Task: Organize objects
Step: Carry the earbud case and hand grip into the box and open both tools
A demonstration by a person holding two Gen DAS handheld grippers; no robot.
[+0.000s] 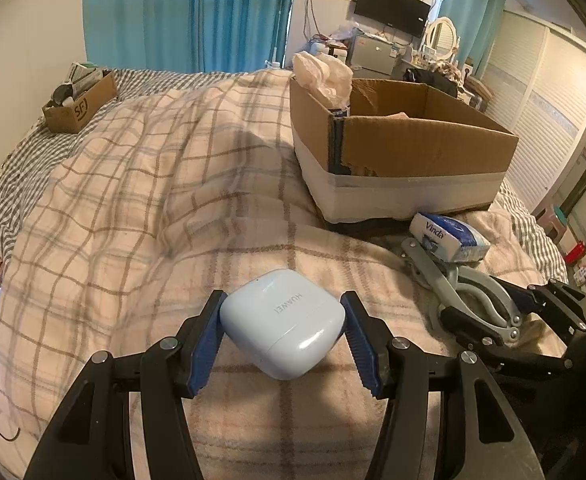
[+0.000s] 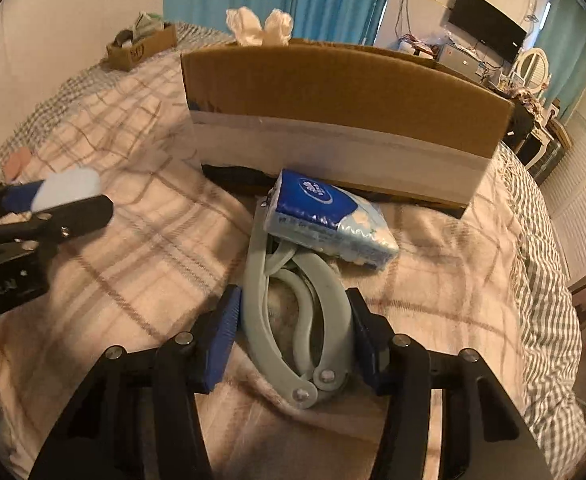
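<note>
My left gripper (image 1: 283, 316) is shut on a pale blue earbud case (image 1: 283, 322) and holds it just above the plaid blanket. The case also shows in the right wrist view (image 2: 69, 188), at the left, between the left gripper's fingers. My right gripper (image 2: 293, 320) is closed around a grey folding clamp tool (image 2: 297, 320) that lies on the blanket; both pads touch its sides. A blue tissue pack (image 2: 325, 216) rests on the tool's far end. The large open cardboard box (image 1: 413, 140) stands just behind them.
A small cardboard box (image 1: 79, 98) with items sits at the far left of the bed. White plastic bags (image 1: 325, 72) stick out of the large box's far corner. The plaid blanket (image 1: 153, 200) covers the bed. A wardrobe stands to the right.
</note>
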